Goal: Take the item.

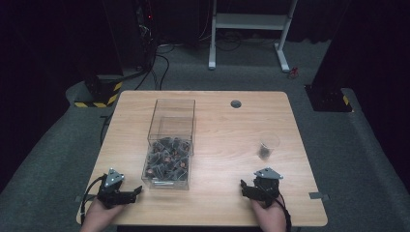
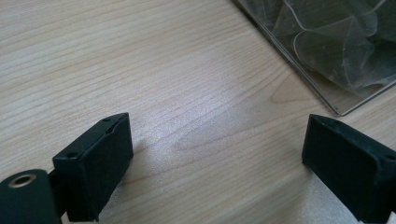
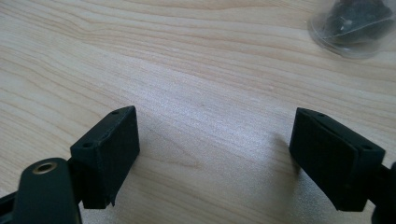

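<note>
You are working in a dim lab or test room: grey carpet floor (image 1: 58,145), hazard-striped black equipment bases (image 1: 99,94) at upper left, loose cables (image 1: 159,63) along the top, and a white desk frame (image 1: 249,29) at upper centre.

The table (image 1: 217,121) was pale, matt wood-grain. The box (image 1: 171,121) and cup (image 1: 267,146) were clear, glossy plastic. Both grippers' jaws were matt black.
</note>
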Tool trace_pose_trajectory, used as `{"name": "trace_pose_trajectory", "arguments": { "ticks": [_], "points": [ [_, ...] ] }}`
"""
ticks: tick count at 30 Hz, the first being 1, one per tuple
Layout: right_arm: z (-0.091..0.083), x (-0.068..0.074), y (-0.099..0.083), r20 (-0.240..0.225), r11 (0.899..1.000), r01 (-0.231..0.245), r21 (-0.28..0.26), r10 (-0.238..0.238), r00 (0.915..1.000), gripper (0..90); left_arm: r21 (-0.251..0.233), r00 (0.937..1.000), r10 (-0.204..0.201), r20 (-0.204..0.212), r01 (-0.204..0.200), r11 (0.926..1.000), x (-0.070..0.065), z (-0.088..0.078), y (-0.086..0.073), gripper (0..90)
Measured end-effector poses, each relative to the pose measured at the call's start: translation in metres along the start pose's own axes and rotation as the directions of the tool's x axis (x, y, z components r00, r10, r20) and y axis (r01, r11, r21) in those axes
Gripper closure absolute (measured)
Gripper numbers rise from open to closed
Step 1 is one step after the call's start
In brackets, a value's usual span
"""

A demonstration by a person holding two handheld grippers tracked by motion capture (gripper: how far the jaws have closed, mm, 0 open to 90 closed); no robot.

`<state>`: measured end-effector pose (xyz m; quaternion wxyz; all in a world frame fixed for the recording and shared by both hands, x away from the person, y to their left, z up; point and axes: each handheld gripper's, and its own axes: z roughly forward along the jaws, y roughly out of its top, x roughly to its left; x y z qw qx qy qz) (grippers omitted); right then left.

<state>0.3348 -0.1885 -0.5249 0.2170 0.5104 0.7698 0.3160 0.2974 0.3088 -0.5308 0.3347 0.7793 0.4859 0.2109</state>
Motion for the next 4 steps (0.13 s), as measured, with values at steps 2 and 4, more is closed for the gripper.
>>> {"name": "trace_pose_trajectory", "arguments": {
  "ticks": [2, 4],
  "points": [
    [0.0002, 0.0003, 0.0003, 0.003, 1.000, -0.002, 0.002, 0.002, 1.0000, 15.4, -0.003, 1.0000, -0.003, -0.001, 0.003, 1.0000, -0.0002, 0.0002, 0.0000, 9.0],
    [0.0011, 0.0009, 0.0010, 0.005, 1.000, -0.004, 0.001, 0.004, 1.0000, 14.7, -0.003, 1.0000, -0.004, 0.000, 0.004, 1.0000, -0.0003, 0.0002, 0.0000, 9.0]
  ]
}}
